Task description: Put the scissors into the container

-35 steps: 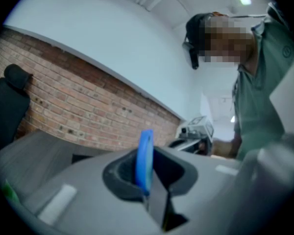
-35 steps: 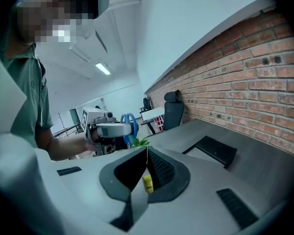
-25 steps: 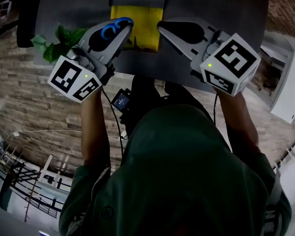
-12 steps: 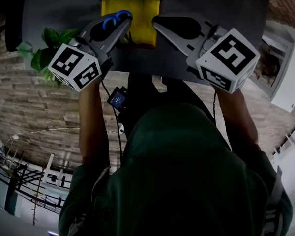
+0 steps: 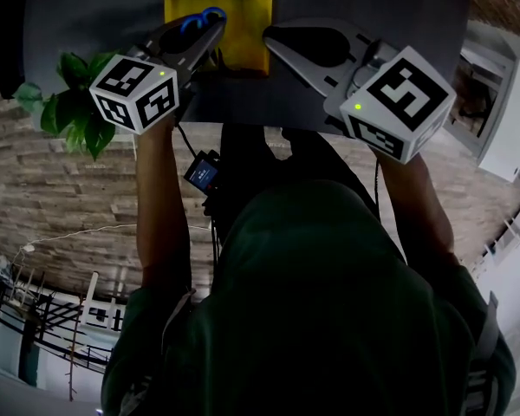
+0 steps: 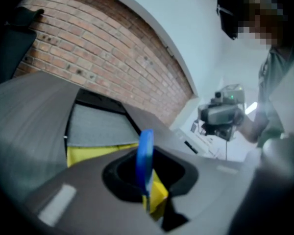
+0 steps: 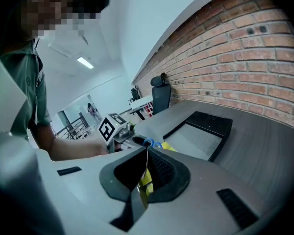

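Head view looks steeply down over the person's green hooded top to a grey counter [image 5: 373, 7], where both grippers point at a yellow container [image 5: 243, 24]. The left gripper [image 5: 210, 31] has its jaws closed on the blue handles of the scissors [image 5: 201, 17]; the handle loops show at the jaw tips, over the container's left part. Left gripper view shows one blue loop standing upright, clamped between the two pads, with yellow showing just below and behind it. Whether the scissors touch the container cannot be told. The right gripper [image 5: 270, 35] sits just beside the left one, over the container's right edge. In the right gripper view its jaws are pressed together with nothing between them, and the blue loops and yellow container lie straight ahead. A black-rimmed tray [image 7: 213, 121] with a grey floor lies on the counter just beyond the container. A leafy plant [image 5: 69, 102] stands off the counter's left edge, and a brick wall [image 7: 245, 62] runs behind the counter.
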{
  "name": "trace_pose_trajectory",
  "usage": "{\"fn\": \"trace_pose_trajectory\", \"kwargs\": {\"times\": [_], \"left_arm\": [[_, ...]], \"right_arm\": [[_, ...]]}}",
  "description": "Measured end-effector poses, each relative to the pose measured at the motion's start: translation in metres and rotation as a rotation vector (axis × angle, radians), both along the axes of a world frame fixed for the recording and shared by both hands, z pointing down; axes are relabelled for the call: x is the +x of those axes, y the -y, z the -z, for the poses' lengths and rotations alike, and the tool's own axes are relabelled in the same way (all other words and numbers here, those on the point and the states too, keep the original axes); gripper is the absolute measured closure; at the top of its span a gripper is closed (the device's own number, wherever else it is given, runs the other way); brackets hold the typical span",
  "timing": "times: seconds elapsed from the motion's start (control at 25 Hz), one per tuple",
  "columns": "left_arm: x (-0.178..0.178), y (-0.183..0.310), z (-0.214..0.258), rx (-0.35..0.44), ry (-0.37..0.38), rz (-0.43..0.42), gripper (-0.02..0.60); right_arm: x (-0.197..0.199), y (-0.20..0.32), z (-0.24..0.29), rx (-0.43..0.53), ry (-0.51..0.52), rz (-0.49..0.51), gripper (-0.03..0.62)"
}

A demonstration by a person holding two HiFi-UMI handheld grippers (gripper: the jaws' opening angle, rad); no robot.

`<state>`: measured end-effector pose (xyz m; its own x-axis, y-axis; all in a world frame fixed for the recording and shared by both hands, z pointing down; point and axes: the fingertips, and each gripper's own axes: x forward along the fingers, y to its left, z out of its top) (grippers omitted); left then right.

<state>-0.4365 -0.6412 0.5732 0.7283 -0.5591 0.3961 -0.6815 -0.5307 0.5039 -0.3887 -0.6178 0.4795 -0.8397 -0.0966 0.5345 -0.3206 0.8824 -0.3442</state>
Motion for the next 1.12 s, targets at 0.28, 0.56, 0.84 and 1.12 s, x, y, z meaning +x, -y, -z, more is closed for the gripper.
{"fn": "trace_pose_trajectory", "kwargs": {"times": [0.28, 0.56, 0.84, 1.12], "left_arm": [[0.006, 0.001, -0.030, -0.045, 0.107, -0.045, 0.534], [0.006, 0.005, -0.052, -0.071, 0.166, -0.049, 0.532], [0.005, 0.010, -0.065, -0.048, 0.250, -0.042, 0.523], [0.008, 0.013, -0.063, 0.017, 0.349, -0.047, 0.433]], "right_arm": [[0.005, -0.002, -0.002, 0.000, -0.008, -0.010, 0.588], [0.007, -0.006, -0.005, -0.006, -0.010, -0.011, 0.588], [0.011, -0.006, -0.004, -0.006, -0.010, -0.003, 0.588], [0.012, -0.009, 0.002, 0.000, -0.001, 0.019, 0.588]]}}
